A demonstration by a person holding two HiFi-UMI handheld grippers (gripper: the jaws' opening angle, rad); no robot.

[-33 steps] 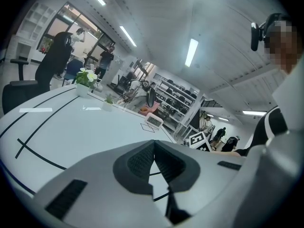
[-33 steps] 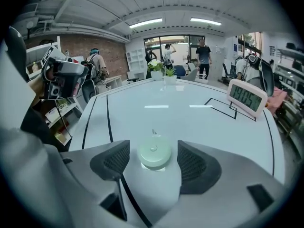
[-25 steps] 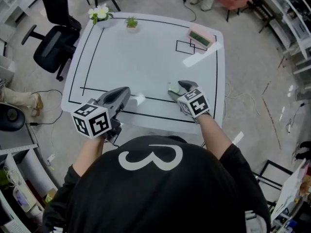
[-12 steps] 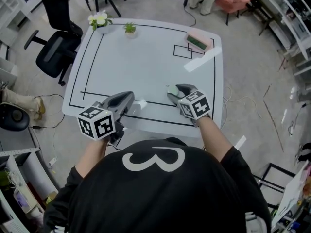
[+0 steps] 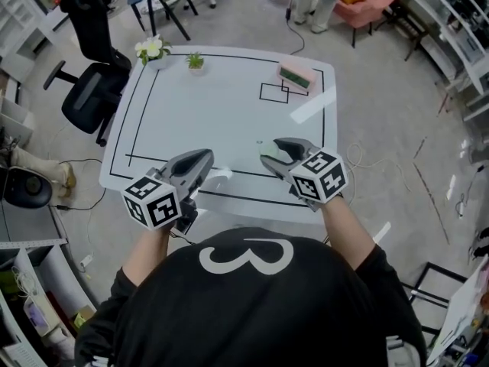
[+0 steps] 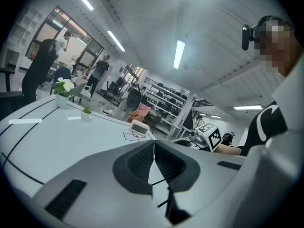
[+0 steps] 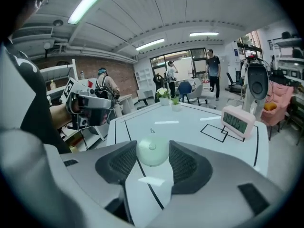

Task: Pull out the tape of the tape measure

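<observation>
Right gripper view: the right gripper (image 7: 153,148) has its jaws partly closed on the tape measure (image 7: 152,154), a pale green round case seated between both pads, over the near right of the table (image 7: 190,122). The left gripper (image 6: 154,146) is to the left, apart from the tape measure, with its jaws fully together and nothing visible between them.

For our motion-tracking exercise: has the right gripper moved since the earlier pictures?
Yes: the right gripper has shifted right; its cube now overlaps the right edge of the table; earlier it sat inside.
</observation>
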